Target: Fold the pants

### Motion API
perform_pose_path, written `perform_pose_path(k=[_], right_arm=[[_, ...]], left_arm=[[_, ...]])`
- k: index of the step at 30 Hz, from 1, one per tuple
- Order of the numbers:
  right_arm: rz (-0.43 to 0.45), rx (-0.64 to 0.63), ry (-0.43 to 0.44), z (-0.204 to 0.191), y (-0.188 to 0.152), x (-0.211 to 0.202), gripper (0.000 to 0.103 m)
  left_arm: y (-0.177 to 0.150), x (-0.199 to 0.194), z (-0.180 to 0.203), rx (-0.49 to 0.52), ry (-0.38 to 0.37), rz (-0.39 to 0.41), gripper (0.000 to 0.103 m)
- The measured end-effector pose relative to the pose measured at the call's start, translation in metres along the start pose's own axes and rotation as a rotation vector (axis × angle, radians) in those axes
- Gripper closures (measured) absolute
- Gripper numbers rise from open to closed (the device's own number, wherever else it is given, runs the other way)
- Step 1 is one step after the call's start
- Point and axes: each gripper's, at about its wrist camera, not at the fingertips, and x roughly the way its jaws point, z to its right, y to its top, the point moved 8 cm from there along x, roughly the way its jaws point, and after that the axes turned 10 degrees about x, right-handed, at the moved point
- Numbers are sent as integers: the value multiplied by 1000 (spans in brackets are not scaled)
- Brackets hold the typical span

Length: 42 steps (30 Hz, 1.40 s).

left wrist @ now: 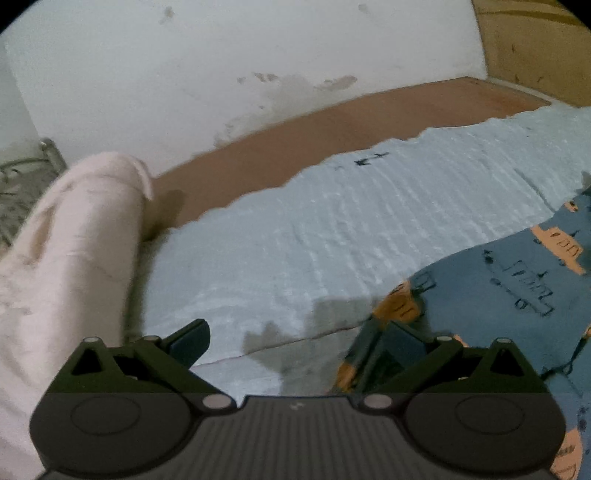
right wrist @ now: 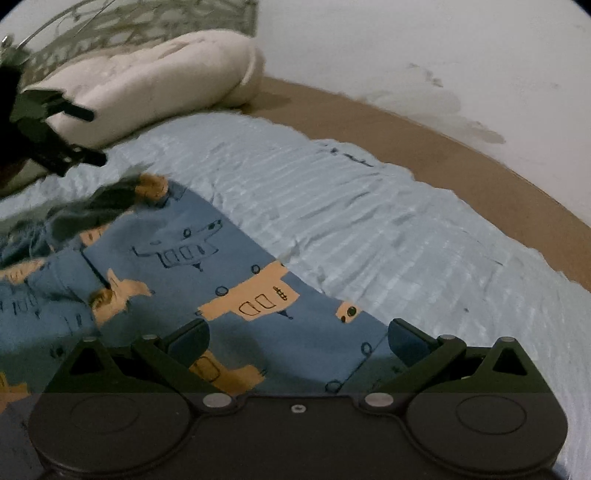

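Blue pants with orange and outlined vehicle prints (right wrist: 207, 273) lie on a pale blue ribbed bedsheet (right wrist: 369, 221). In the left wrist view the pants (left wrist: 517, 288) sit at the right. My left gripper (left wrist: 295, 341) is open above the sheet; its right finger (left wrist: 402, 343) is beside the pants' edge. My right gripper (right wrist: 297, 341) is open just above the pants, one finger over the cloth and the other near its edge. The left gripper (right wrist: 79, 133) also shows at the far left of the right wrist view, above the pants' bunched end.
A cream pillow (left wrist: 66, 251) lies left of the left gripper, and shows at the upper left in the right wrist view (right wrist: 147, 77). A brown bed board (left wrist: 332, 125) runs along a stained white wall (left wrist: 221, 66). A metal headboard (right wrist: 147, 18) stands behind the pillow.
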Motion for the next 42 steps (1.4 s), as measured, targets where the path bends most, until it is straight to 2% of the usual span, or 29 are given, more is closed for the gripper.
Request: perform_pose_path(k=[4, 7, 10, 12, 14, 16, 18, 19, 20, 21, 23, 25, 26, 27, 28, 36, 38, 42], right_arm=[[18, 20, -31, 17, 4, 10, 1], [19, 62, -27, 33, 10, 19, 1], [-18, 77, -9, 46, 14, 31, 10], [-60, 84, 9, 50, 13, 39, 11], [-111, 85, 44, 49, 11, 46, 13], [-144, 70, 74, 45, 11, 48, 17], [-165, 44, 97, 39, 10, 48, 30], [-179, 32, 106, 37, 8, 48, 34], [-189, 23, 108, 35, 7, 48, 42], [-199, 12, 107, 33, 5, 48, 54], [-202, 13, 101, 32, 3, 48, 70], [-201, 21, 112, 30, 1, 47, 79], [-199, 8, 106, 28, 1, 46, 88], [-191, -13, 85, 27, 1, 45, 97], [-180, -37, 55, 26, 3, 44, 101], [21, -82, -128, 22, 49, 29, 103], [61, -98, -174, 18, 60, 32, 103], [87, -145, -239, 7, 67, 40, 103]], left_arm=[[5, 17, 9, -25, -146, 34, 1], [5, 29, 13, -14, -195, 21, 3], [2, 39, 14, -9, -232, -13, 19], [1, 45, 14, -14, -270, -36, 24], [0, 49, 14, -13, -292, -50, 36], [-1, 49, 16, -3, -326, -56, 41], [-2, 50, 20, 8, -358, -78, 50], [-4, 52, 21, 15, -365, -91, 63], [-5, 53, 23, 19, -366, -104, 81], [-8, 55, 23, 18, -362, -123, 88], [-10, 57, 23, -3, -355, -145, 97], [-9, 54, 23, -23, -341, -138, 98], [-7, 52, 23, -25, -327, -136, 99], [-6, 50, 22, -28, -312, -134, 99], [-4, 48, 20, -33, -293, -131, 99], [16, 26, -13, -73, -107, -22, 99], [16, 28, -18, -84, -78, -29, 99], [9, 29, -20, -79, -44, -27, 99]])
